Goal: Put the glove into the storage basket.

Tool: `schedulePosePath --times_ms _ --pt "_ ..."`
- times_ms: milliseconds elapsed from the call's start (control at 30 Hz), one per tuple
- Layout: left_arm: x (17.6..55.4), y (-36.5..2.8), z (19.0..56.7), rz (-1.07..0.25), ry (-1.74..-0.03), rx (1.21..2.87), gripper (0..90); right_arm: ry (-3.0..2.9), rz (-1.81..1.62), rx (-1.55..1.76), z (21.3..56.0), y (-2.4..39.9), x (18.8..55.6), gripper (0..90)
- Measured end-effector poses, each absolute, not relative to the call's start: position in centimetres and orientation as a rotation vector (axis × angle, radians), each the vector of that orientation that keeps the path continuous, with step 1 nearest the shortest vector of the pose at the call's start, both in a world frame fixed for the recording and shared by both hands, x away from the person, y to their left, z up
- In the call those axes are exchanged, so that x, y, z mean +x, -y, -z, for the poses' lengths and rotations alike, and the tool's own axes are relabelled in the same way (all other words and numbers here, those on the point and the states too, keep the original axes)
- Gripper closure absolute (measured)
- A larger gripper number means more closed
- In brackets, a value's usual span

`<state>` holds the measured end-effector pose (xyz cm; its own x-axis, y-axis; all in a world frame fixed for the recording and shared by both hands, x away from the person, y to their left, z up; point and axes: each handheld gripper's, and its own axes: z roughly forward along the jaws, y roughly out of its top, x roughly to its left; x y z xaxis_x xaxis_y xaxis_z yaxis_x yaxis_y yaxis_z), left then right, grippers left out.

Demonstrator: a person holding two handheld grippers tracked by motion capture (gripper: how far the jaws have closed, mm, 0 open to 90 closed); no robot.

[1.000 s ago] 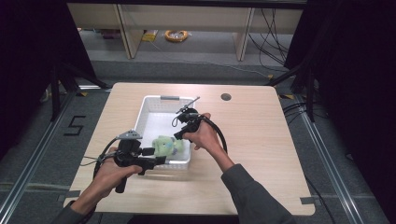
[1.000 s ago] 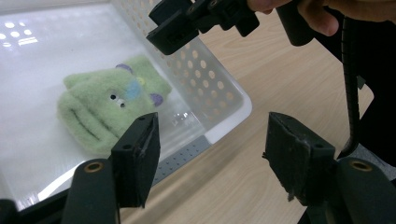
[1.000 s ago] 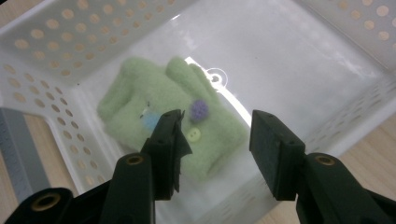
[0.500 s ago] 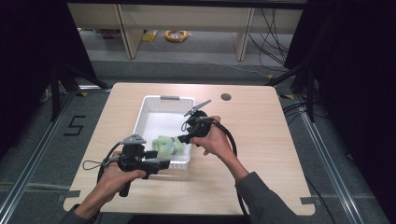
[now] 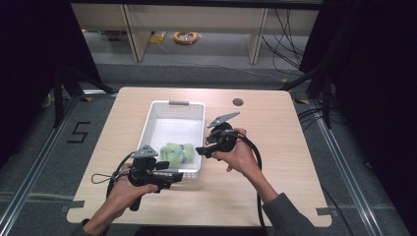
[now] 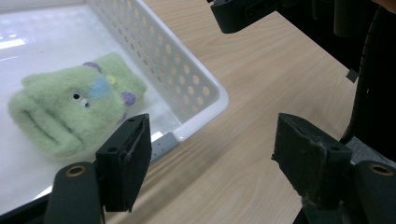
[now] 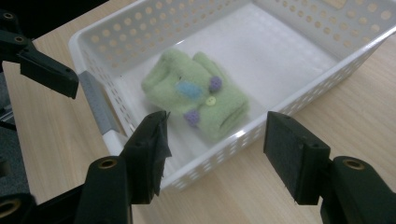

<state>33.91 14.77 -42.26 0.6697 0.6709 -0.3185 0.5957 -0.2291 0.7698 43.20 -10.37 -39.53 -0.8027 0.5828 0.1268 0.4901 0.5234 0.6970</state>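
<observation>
A folded green fleece toy (image 5: 176, 153) with a blue patch, purple dots and a yellow button lies in the near end of a white perforated basket (image 5: 148, 129). My left gripper (image 5: 178, 176) hovers at the basket's near front corner, jaws wide, nothing between them. My right gripper (image 5: 200, 150) hangs just outside the basket's right wall, pointing at the toy, also empty. Both pairs of jaws have just been opening. In the left gripper view, the left gripper (image 6: 217, 158) frames bare table beside the toy (image 6: 70, 112). The right gripper (image 7: 222, 156) looks over the basket wall (image 7: 140, 37) at the toy (image 7: 196, 93).
The basket stands left of centre on a light wooden table (image 5: 295, 167), with a round dark hole (image 5: 238, 102) at the back. A cable loop (image 5: 101, 178) lies near the left hand. Dark rails and floor surround the table.
The right gripper has drawn back to the right, from over the basket to outside its right wall, with its jaws wider. The left gripper has stayed at the front corner. The toy has not moved.
</observation>
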Motion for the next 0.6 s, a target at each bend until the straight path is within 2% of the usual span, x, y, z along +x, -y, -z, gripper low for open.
schedulePosePath --times_ms 267,600 --pt "33.1 -13.8 42.5 -0.119 -0.961 1.907 27.0 -2.613 -1.192 0.955 39.7 12.2 41.5 38.4" --pt "32.1 -12.6 43.1 -0.084 -0.915 1.940 26.6 -2.573 -1.222 0.993 39.8 14.4 40.1 35.9"
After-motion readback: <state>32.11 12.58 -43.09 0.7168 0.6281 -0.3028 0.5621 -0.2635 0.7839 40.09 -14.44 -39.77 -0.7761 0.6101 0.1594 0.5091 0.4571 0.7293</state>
